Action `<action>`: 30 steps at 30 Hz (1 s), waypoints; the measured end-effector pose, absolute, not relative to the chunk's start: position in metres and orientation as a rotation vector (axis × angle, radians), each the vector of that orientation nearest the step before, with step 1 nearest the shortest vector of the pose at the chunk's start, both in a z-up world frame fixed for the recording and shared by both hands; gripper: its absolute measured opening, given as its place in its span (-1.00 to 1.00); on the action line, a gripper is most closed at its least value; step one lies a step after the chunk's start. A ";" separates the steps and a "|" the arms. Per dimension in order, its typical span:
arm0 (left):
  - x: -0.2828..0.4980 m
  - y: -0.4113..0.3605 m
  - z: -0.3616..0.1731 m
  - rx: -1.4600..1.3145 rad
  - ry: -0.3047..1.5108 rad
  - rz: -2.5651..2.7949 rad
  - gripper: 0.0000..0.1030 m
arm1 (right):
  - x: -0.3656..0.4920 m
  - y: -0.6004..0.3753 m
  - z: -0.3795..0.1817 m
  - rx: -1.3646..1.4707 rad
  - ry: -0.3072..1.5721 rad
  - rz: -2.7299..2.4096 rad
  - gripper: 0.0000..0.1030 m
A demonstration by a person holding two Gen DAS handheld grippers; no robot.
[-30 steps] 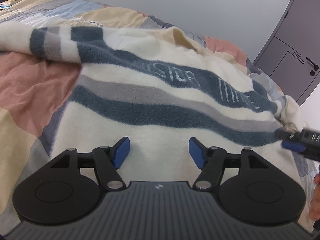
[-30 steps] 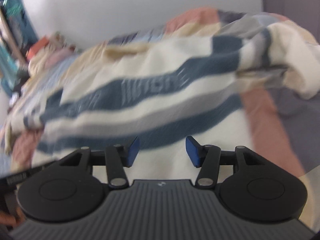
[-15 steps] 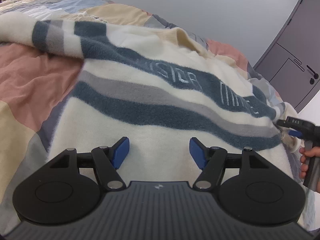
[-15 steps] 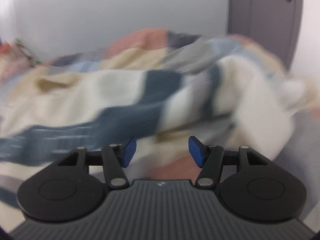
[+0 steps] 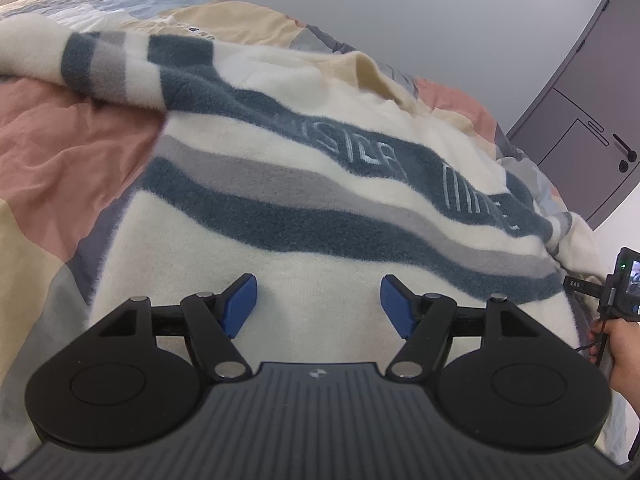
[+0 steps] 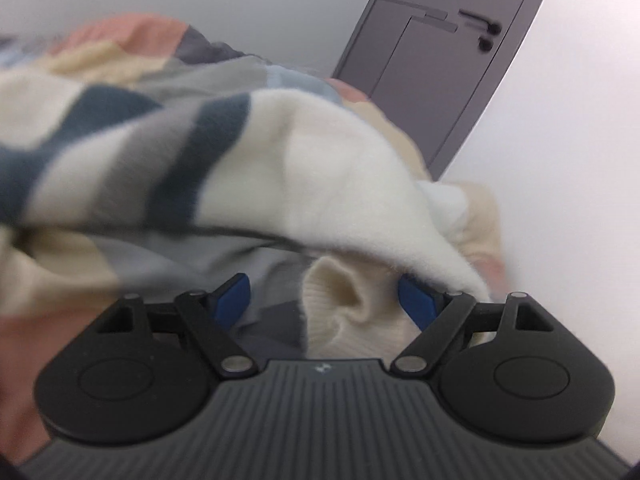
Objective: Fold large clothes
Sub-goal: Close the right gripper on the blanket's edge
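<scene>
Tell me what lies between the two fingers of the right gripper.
In the right wrist view, the cream ribbed cuff of the striped sweater lies between the fingers of the right gripper. Its jaws are opening, and the pads are not pressing on the cuff.

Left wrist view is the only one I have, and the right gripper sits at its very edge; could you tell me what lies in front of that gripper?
Observer: A ribbed cream cuff lies between the right gripper's jaws.
Operator: Thank you. Is it gripped?
Observer: No. The jaws are opening and the blue pads do not press on it.
Operator: Is anything above the cuff?
Observer: Yes, the striped sleeve drapes over it, covering part of one pad.
</scene>
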State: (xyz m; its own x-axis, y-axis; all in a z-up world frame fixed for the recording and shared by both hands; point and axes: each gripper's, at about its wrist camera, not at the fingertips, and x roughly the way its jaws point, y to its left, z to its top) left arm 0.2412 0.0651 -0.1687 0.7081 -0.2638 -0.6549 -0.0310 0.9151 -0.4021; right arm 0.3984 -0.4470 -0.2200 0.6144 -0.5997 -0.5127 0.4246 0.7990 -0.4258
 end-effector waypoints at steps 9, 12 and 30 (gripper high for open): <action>0.242 0.065 -0.169 -0.416 0.777 -0.137 0.45 | 0.387 -0.500 -0.215 -0.177 0.697 -0.889 0.59; 0.242 0.066 -0.169 -0.424 0.777 -0.136 0.46 | 0.381 -0.514 -0.211 -0.115 0.667 -0.913 0.59; 0.240 0.071 -0.169 -0.467 0.773 -0.138 0.46 | 0.336 -0.539 -0.165 0.041 0.426 -1.011 -0.78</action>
State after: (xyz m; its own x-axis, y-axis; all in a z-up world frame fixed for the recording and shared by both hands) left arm 0.2404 0.0715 -0.1689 0.7122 -0.2883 -0.6400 -0.0487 0.8893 -0.4547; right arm 0.3357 -0.5386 -0.1647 0.4563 -0.8119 -0.3642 0.8276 0.5375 -0.1614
